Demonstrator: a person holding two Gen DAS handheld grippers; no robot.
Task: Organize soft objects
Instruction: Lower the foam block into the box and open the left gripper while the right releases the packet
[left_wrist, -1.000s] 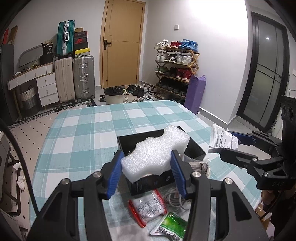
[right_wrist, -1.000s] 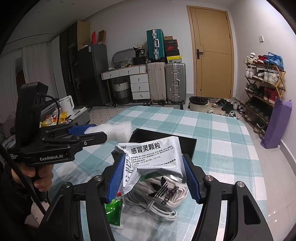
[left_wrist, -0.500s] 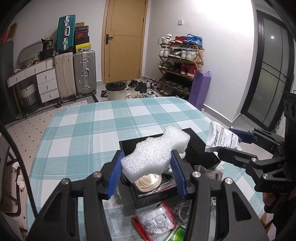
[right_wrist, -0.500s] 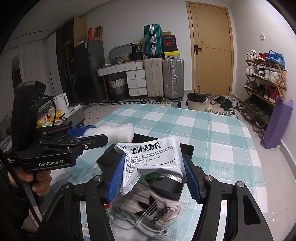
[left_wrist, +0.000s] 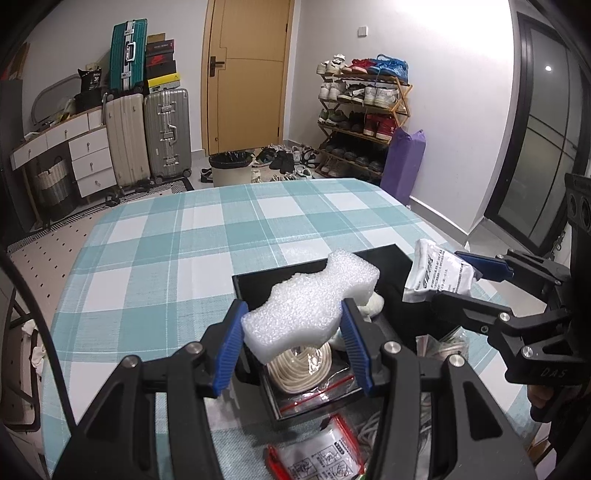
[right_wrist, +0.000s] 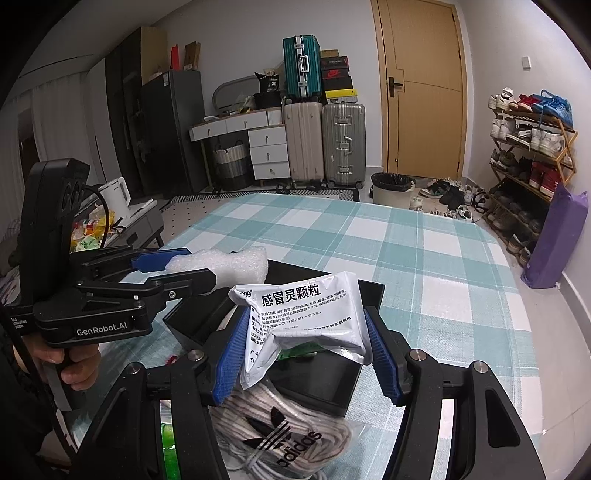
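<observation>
My left gripper is shut on a white foam block, held above a black open box on the checked tablecloth. Under the foam, a coil of cream cord in a clear bag lies inside the box. My right gripper is shut on a crumpled silver sachet with black print, above the box's near right corner. Each gripper also shows in the other's view: the right gripper with the sachet to the right, the left gripper with the foam to the left.
On the cloth near the box lie a bag of white laces with a black logo, a red-edged clear pouch and a green packet. Beyond the table stand suitcases, a bin, a shoe rack and a door.
Both grippers have moved forward and slightly down over the black box, which now sits closer beneath them. The foam and the sachet stay gripped as before.
</observation>
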